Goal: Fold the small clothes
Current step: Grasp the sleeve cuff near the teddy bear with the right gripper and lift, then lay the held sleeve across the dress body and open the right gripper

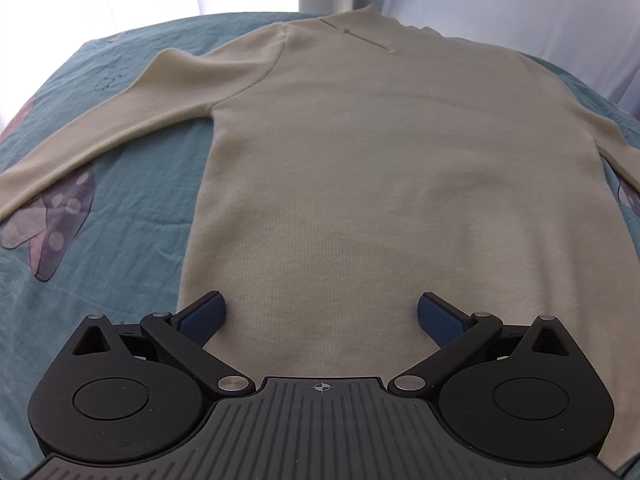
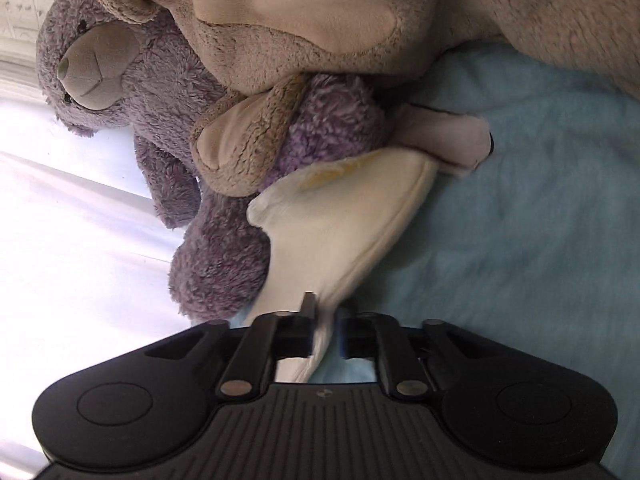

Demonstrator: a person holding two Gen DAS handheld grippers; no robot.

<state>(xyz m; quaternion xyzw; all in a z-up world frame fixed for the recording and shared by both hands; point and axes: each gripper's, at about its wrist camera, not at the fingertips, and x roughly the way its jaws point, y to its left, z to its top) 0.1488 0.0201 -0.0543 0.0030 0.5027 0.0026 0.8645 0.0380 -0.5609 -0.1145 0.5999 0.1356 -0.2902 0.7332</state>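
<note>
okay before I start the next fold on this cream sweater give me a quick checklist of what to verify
1. Sweater lies flat on the bedsheet: ok.
2. Left gripper open over the hem: ok.
3. Right gripper shut on cream fabric: ok.
4. That fabric is the sweater's sleeve: cannot tell.
5. Held fabric apart from the purple teddy: not ok, touching.
6. Far sleeve spread out: ok.

A teal printed bedsheet (image 1: pixel 132 208) carries a cream sweater (image 1: pixel 380 184) spread flat, sleeve (image 1: pixel 100 136) stretched out sideways.
</note>
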